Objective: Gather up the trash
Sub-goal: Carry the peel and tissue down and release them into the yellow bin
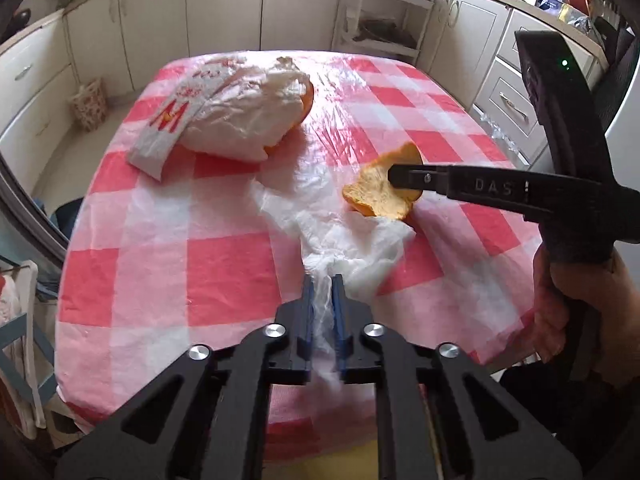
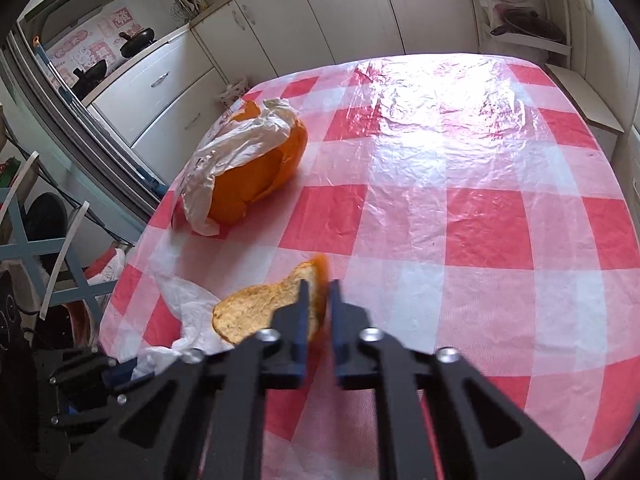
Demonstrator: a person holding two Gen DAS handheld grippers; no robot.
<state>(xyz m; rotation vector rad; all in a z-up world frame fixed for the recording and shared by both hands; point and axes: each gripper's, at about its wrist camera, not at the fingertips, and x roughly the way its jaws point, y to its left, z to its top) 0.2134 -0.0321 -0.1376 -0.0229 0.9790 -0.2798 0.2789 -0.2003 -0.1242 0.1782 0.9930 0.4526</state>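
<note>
My left gripper (image 1: 321, 280) is shut on the gathered edge of a thin white plastic bag (image 1: 352, 240) that lies spread on the checked table. My right gripper (image 2: 319, 286) is shut on a curved piece of orange peel (image 2: 260, 308), pale inside and orange outside. In the left wrist view the peel (image 1: 376, 196) is held just above the bag's far side by the right gripper (image 1: 394, 176). A second white plastic bag (image 1: 236, 120) with a red M print lies at the far left, with more orange peel (image 2: 256, 184) inside it.
The table (image 2: 480, 220) has a red and white checked cloth under clear plastic film. Kitchen cabinets (image 1: 224, 12) line the far walls. A chair frame (image 2: 48, 248) stands off the table's left edge. The left gripper (image 2: 116, 372) shows at the lower left of the right wrist view.
</note>
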